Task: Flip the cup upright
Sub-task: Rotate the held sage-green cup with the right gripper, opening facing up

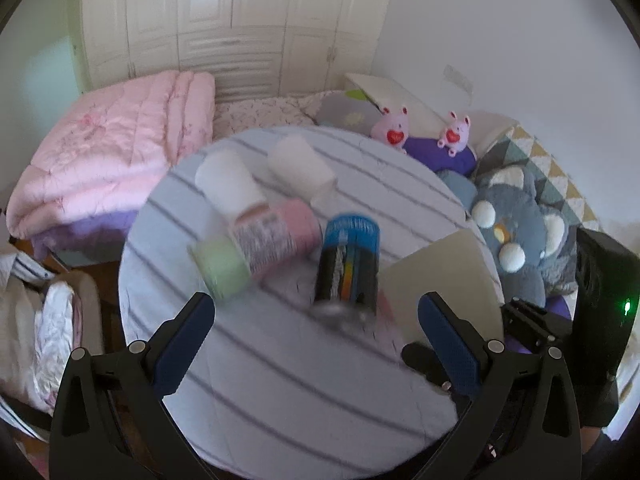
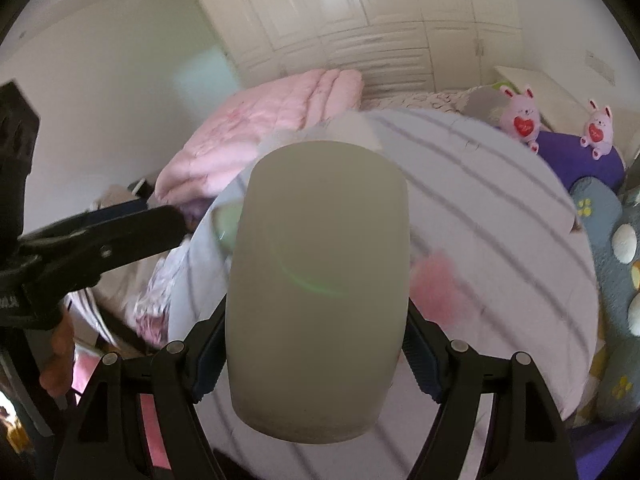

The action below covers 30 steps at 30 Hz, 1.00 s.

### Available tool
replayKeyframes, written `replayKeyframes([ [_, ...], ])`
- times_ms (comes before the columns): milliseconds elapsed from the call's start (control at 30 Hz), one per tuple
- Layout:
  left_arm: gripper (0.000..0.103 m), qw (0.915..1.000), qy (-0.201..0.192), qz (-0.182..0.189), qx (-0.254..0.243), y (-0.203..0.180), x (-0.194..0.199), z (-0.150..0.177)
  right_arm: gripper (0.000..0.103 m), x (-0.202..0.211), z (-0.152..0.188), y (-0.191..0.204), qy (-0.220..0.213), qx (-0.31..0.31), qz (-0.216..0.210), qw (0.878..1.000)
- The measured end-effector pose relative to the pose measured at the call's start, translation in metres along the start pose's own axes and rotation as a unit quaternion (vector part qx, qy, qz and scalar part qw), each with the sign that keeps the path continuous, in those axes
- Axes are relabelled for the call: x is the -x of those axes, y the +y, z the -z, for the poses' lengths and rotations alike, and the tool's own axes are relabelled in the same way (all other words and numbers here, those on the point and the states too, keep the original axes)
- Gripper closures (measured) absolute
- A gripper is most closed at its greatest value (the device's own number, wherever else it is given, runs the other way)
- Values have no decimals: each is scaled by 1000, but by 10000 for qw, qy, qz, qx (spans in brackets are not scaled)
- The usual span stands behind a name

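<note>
Your right gripper (image 2: 316,356) is gripping the beige cup (image 2: 320,280), its blue pads pressing on either side of the wall near the wider end. The cup is filling the middle of the right wrist view, its long axis running straight away from you along the fingers, narrower closed end pointing out toward the round table (image 2: 500,208). In the left wrist view the same cup (image 1: 436,276) is showing as a pale slab at the table's right edge, off the cloth as far as you can judge. What the coming move turns on is that axis: it is lying along the fingers rather than standing, so you are probably needing a wrist roll to bring the closed end down before setting it on the cloth. Which end is open is not fully clear from here.

Your left gripper (image 1: 316,344) is hanging wide open and empty above the near part of the table, farther from the cup than your right.

The cup is looking smooth, matte and slightly tapered. The striped tablecloth (image 1: 260,380) is looking soft. Other cups are lying on their sides there: two white ones (image 1: 228,184), a pink one (image 1: 276,236), a green one (image 1: 220,268), and a dark printed one (image 1: 346,264).
</note>
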State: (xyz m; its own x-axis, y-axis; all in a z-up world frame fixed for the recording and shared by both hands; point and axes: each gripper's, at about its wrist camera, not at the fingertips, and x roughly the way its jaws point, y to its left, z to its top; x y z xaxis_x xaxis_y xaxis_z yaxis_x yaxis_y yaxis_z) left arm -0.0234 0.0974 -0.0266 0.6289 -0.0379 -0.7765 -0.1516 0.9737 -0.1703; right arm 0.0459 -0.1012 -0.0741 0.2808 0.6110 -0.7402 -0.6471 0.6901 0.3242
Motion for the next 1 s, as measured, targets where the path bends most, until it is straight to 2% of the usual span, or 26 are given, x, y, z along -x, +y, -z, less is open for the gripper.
replayKeyframes([
  [367, 0, 9994, 326, 56, -48, -12, -9, 52, 26, -21, 63, 12, 378, -86, 139, 9992],
  [667, 0, 9980, 624, -25, 115, -12, -24, 67, 25, -46, 66, 7, 624, -217, 182, 9976],
  [867, 0, 9976, 656, -1, 224, -16, -24, 65, 23, -36, 60, 5, 495, -200, 109, 9985],
  [1000, 0, 9970, 693, 178, 306, -23, -24, 64, 23, -26, 63, 5, 442, -150, 73, 9989],
])
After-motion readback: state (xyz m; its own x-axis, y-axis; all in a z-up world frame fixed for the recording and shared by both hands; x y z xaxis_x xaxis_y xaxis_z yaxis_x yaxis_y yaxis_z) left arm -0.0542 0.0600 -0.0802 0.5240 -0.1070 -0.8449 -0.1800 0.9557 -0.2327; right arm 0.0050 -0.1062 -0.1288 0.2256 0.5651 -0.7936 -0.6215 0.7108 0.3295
